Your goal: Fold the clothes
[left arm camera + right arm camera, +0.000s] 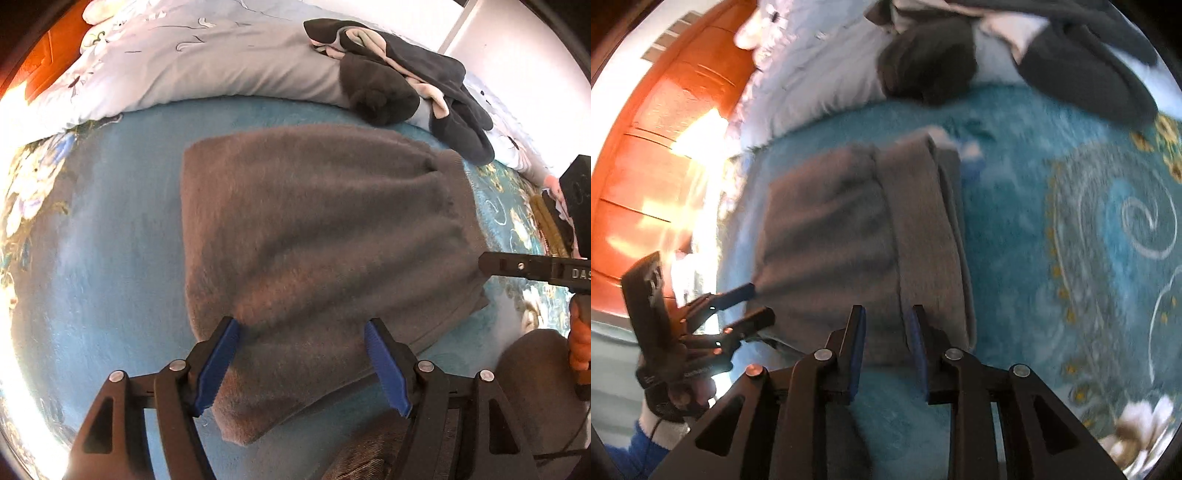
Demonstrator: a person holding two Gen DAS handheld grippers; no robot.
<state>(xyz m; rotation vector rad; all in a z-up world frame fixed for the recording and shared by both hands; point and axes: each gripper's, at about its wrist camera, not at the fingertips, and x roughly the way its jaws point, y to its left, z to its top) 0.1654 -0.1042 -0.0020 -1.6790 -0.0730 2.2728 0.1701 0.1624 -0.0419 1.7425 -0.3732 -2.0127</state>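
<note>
Hovering with fingers spread wide, the left gripper [301, 363] straddles the grey garment's [325, 236] near corner; the right gripper [884, 349], narrowly parted (gripping nothing), faces its ribbed hem edge, long axis running away across the teal blanket [110, 229].

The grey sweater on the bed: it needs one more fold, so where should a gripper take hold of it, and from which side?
Probably the near hem edge. The grey sweater lies flat on the teal blanket, so only its edges offer a lip to pinch. The left gripper is open above the near corner; the right gripper is open at the ribbed band. Come in low from the near side.
</note>
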